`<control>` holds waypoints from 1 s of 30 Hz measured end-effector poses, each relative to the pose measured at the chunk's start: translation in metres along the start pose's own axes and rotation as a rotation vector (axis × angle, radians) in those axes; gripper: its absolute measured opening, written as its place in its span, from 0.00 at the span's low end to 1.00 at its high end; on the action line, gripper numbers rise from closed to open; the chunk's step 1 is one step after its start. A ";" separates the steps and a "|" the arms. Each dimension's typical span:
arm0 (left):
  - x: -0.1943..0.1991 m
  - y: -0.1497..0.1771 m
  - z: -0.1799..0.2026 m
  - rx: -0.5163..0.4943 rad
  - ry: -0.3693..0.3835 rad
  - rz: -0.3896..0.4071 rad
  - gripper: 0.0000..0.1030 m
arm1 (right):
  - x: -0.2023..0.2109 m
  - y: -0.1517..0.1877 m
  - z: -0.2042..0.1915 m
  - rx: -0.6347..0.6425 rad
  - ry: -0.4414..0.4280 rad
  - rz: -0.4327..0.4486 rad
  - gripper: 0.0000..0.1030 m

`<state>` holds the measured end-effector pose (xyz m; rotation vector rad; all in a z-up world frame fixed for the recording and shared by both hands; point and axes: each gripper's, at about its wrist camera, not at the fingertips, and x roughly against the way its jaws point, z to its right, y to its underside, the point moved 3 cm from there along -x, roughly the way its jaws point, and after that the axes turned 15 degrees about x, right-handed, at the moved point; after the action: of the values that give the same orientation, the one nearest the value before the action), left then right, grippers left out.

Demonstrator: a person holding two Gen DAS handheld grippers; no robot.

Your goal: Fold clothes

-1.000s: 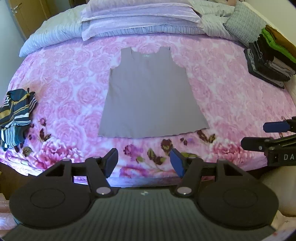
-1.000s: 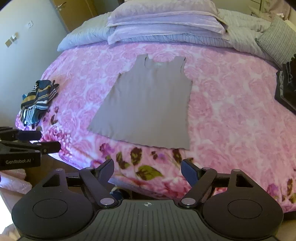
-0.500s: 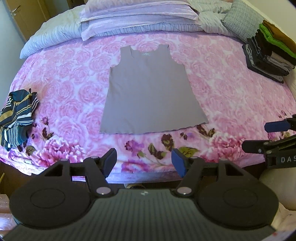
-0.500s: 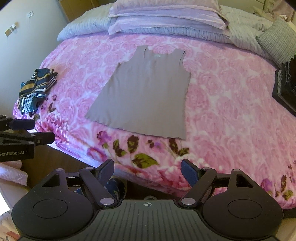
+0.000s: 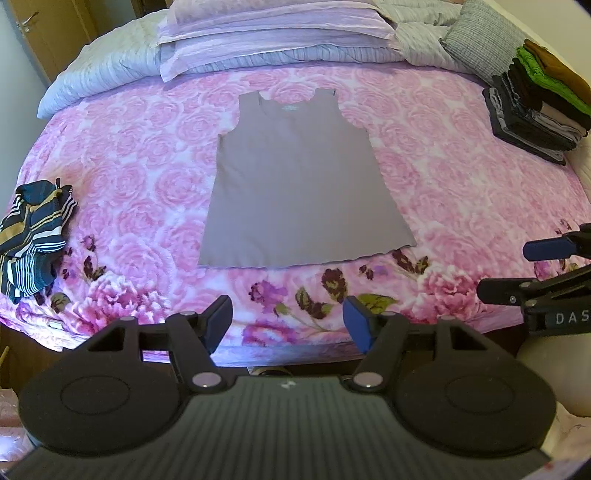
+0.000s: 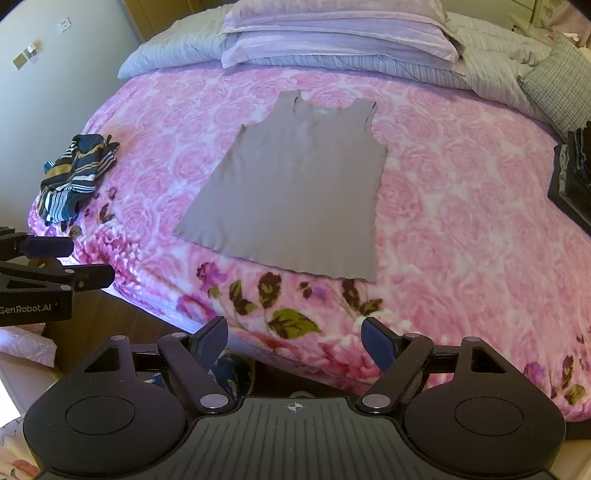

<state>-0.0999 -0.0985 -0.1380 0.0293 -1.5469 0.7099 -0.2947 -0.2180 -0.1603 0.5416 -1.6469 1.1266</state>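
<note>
A grey-mauve tank top (image 5: 295, 184) (image 6: 299, 195) lies spread flat on the pink floral bedspread (image 5: 461, 177) (image 6: 461, 221), straps toward the pillows, hem toward me. My left gripper (image 5: 288, 324) hovers open off the bed's foot edge, below the hem, with nothing between its fingers. My right gripper (image 6: 294, 340) is open too, held past the near edge of the bed, also empty. Each gripper shows at the other view's side: the right gripper (image 5: 517, 267) at the right edge, the left gripper (image 6: 85, 262) at the left edge.
A crumpled striped navy garment (image 5: 33, 229) (image 6: 74, 173) sits at the bed's left edge. A stack of folded clothes (image 5: 535, 99) rests at the right side. Pillows (image 5: 277, 33) and a checked cushion (image 5: 480, 33) line the head. Wooden floor (image 6: 110, 332) lies below the bed's edge.
Both grippers have drawn back and lifted a little from the bed, so more of the bed's near edge and the floor shows. The tank top has not moved.
</note>
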 end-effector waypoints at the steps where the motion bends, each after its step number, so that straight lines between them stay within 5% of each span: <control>1: -0.001 -0.001 0.000 0.000 0.002 -0.001 0.61 | 0.000 -0.001 0.000 0.000 0.000 0.000 0.74; 17: -0.070 -0.034 -0.040 0.042 0.002 -0.139 0.64 | -0.067 -0.034 0.014 -0.055 -0.049 -0.122 0.74; 23: -0.131 -0.083 -0.070 0.017 0.013 -0.209 0.64 | -0.116 -0.065 0.030 -0.128 -0.035 -0.181 0.74; 30: -0.217 -0.168 -0.106 -0.057 0.064 -0.161 0.63 | -0.181 -0.118 0.076 -0.193 0.027 -0.135 0.74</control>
<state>0.0954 -0.2723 -0.2731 0.0870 -1.4842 0.5345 -0.1713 -0.3698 -0.2794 0.5019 -1.6490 0.8630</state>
